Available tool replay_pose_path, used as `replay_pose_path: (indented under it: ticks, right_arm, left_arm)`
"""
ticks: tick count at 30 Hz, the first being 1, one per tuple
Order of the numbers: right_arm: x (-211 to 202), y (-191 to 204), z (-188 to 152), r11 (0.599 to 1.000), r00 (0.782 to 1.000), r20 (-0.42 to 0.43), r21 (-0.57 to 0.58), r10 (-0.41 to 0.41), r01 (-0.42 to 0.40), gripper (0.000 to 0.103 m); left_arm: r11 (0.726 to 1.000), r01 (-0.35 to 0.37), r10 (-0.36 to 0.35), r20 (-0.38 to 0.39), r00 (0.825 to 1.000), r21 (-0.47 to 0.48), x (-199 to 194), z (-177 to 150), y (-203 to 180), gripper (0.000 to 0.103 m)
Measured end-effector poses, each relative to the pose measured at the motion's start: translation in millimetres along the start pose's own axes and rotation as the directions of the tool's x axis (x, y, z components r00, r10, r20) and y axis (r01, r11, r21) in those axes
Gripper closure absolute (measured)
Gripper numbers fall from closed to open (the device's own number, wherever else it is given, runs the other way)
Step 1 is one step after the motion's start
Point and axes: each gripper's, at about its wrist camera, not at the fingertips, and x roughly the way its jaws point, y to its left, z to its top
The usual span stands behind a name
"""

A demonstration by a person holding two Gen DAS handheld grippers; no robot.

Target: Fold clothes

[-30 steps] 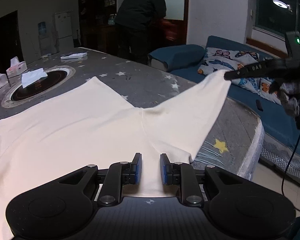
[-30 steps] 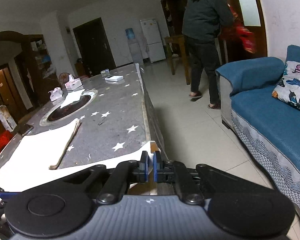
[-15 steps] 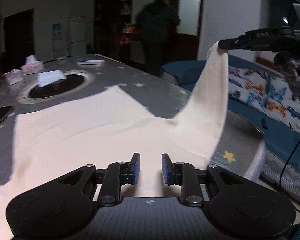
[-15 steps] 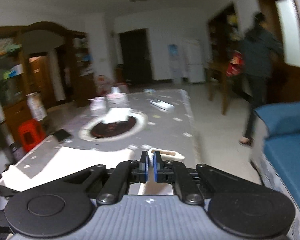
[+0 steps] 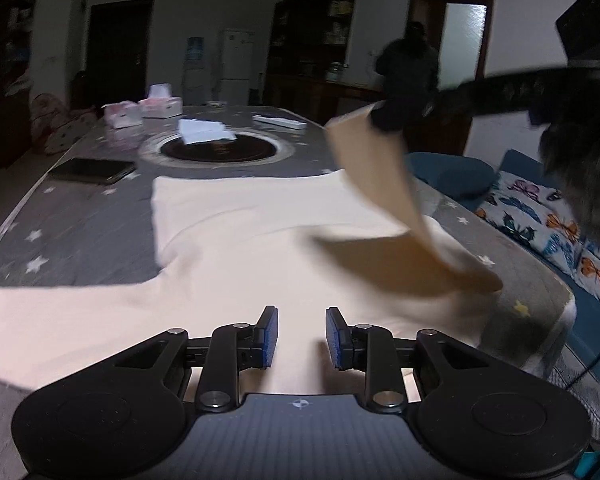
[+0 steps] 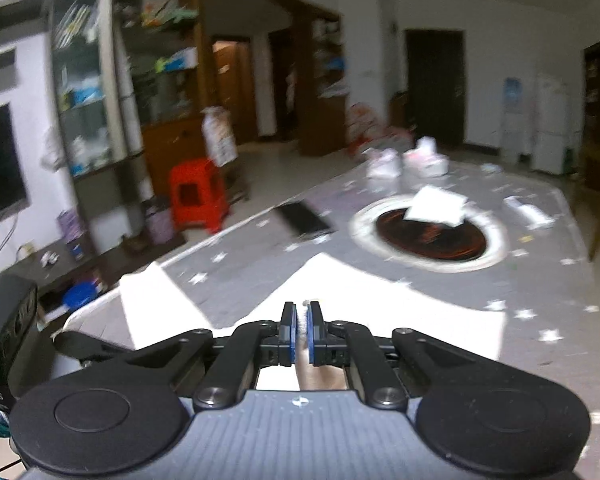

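Cream shirt (image 5: 260, 248) lies spread across the grey star-patterned table (image 5: 80, 224), filling the frame's centre. Right gripper (image 6: 301, 334), clamped on a sleeve (image 5: 380, 176), holds it raised at upper right. Left gripper (image 5: 301, 338) hovers spread apart, grasping nothing, at lower centre.

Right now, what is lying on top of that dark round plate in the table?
A white sheet of paper lies across the dark round plate. Whatever sits under the paper is hidden.
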Motion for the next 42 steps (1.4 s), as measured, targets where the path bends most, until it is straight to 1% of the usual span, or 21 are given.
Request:
replay_pose_path:
  ticks: [2, 5, 7, 8, 10, 12, 15, 17, 19, 21, 23, 24, 26, 29, 34, 37, 39, 42]
  right_arm:
    - [22, 15, -5, 0.999, 0.998, -0.043, -0.01, 0.042, -0.042, 0.099]
    - [43, 28, -17, 0.996, 0.992, -0.093, -0.018, 0.085, -0.087, 0.098]
    - [50, 33, -23, 0.994, 0.988, -0.111, -0.01, 0.106, -0.108, 0.097]
    - [51, 34, -25, 0.993, 0.987, -0.114, -0.007, 0.114, -0.115, 0.094]
    - [51, 36, -28, 0.99, 0.983, -0.12, -0.001, 0.139, -0.14, 0.093]
    - [46, 31, -29, 0.989, 0.982, -0.119, -0.006, 0.145, -0.146, 0.092]
    - [29, 20, -33, 0.992, 0.986, -0.112, -0.001, 0.126, -0.127, 0.09]
    - [16, 8, -38, 0.995, 0.989, -0.115, 0.009, 0.098, -0.098, 0.086]
    - [-1, -5, -52, 0.999, 0.99, -0.128, 0.024, 0.049, -0.046, 0.085]
    - [-13, -16, -63, 0.999, 0.99, -0.142, 0.036, 0.005, 0.0, 0.081]
    - [-26, -28, -80, 0.997, 0.984, -0.17, 0.056, -0.05, 0.061, 0.079]
    - [-29, -31, -85, 0.995, 0.982, -0.177, 0.058, -0.068, 0.079, 0.074]
    - [-38, -35, -98, 0.989, 0.973, -0.193, 0.039, -0.13, 0.14, 0.066]
    - [-46, -44, -112, 0.981, 0.965, -0.201, 0.06, -0.167, 0.182, 0.065]
    - [-47, -51, -120, 0.977, 0.97, -0.185, 0.119, -0.155, 0.178, 0.067]
    - [-48, -52, -126, 0.976, 0.966, -0.2, 0.111, -0.162, 0.186, 0.067]
    - [-52, -52, -129, 0.977, 0.967, -0.2, 0.111, -0.159, 0.184, 0.067]
    - [-56, -50, -129, 0.977, 0.968, -0.194, 0.11, -0.158, 0.181, 0.067]
  left_arm:
    - [1.0, -0.009, 0.009, -0.003, 1.0, -0.014, -2, -3, 4, 0.074]
    - [0.999, -0.02, 0.019, -0.01, 1.0, -0.03, -3, -5, 10, 0.074]
    - [0.999, -0.026, 0.026, -0.015, 1.0, -0.037, -2, -6, 12, 0.074]
    - [0.999, -0.028, 0.027, -0.016, 0.999, -0.04, -1, -6, 12, 0.074]
    - [0.999, -0.03, 0.03, -0.017, 0.999, -0.041, -1, -5, 14, 0.073]
    - [0.999, -0.033, 0.032, -0.016, 0.999, -0.041, -1, -5, 14, 0.071]
    - [0.998, -0.04, 0.039, -0.013, 0.999, -0.041, -3, -4, 15, 0.071]
    - [0.998, -0.043, 0.043, -0.009, 0.999, -0.043, -3, -1, 15, 0.071]
    - [0.998, -0.046, 0.046, -0.004, 0.999, -0.043, -2, 1, 16, 0.071]
    - [0.998, -0.05, 0.05, -0.001, 0.999, -0.042, 0, 4, 16, 0.071]
    - [0.998, -0.05, 0.05, -0.001, 0.999, -0.042, 3, 7, 15, 0.071]
    - [0.998, -0.047, 0.047, -0.001, 0.999, -0.039, 5, 9, 14, 0.071]
    - [0.999, -0.039, 0.039, 0.001, 0.999, -0.028, 10, 12, 9, 0.071]
    - [1.0, -0.019, 0.019, 0.0, 1.0, -0.003, 17, 16, 0, 0.071]
    - [1.0, -0.008, 0.009, -0.023, 1.0, 0.021, 32, 18, -12, 0.071]
    - [1.0, -0.022, 0.023, -0.045, 0.999, 0.017, 37, 16, -10, 0.071]
    - [0.999, -0.03, 0.031, -0.044, 0.999, 0.022, 35, 15, -8, 0.071]
    - [0.998, -0.063, 0.064, -0.037, 0.997, 0.021, 34, 16, -5, 0.071]
